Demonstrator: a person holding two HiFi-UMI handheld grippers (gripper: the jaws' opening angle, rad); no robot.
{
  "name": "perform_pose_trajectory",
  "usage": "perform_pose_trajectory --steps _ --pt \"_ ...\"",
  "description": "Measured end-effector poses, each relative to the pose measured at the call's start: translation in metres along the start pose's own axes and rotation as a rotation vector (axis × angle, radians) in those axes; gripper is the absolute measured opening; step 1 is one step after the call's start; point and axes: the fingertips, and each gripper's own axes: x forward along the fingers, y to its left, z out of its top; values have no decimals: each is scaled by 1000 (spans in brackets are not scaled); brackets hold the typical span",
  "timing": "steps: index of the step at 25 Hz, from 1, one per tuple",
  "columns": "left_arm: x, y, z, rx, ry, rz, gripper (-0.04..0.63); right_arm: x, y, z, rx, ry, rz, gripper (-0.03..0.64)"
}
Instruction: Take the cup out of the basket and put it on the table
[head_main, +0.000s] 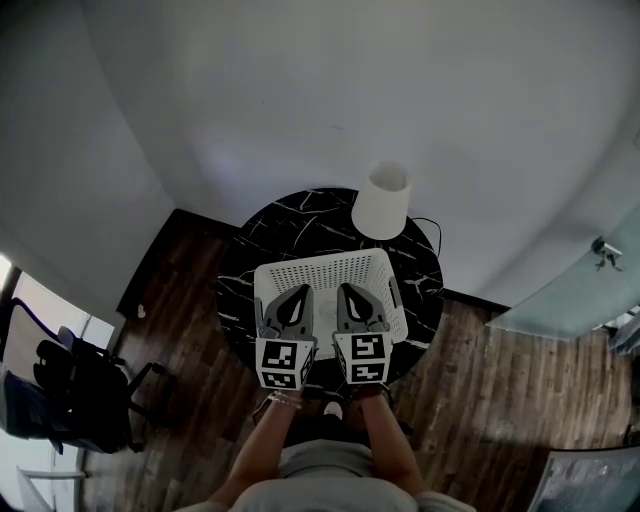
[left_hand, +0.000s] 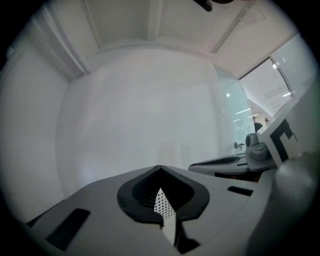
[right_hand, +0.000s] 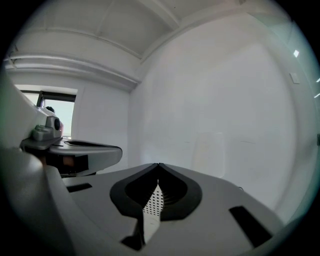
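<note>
Both tongs are over the near half of the white perforated basket (head_main: 330, 268), side by side but not touching. L tongs (head_main: 290, 300): jaws pressed together, tips meeting, nothing held. R tongs (head_main: 352, 298): same, closed and empty. Only a sliver of basket mesh shows behind each pair of tips.

The white cup (head_main: 382, 200) stands upright on the round black marble table (head_main: 290, 215), just past the basket's far rim, ahead of me and a bit to the R tongs' side.

Edges: the basket's near rim is under my tongs, w/ the table's round edge close behind them. There's bare tabletop left of the L tongs and beyond the basket. Wood floor (head_main: 480, 400) lies all round, and an office chair (head_main: 80, 390) sits well off to the left.

Print: just black-and-white square markers on the cubes (head_main: 283, 363), no words I can read.
</note>
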Motion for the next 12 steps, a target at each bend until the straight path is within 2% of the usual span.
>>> perform_pose_trajectory --steps 6,12 --pt "5 5 -7 -9 26 29 -3 8 -6 -9 14 30 17 8" --pt "18 9 -17 3 54 18 -3 19 -7 -13 35 44 27 8"
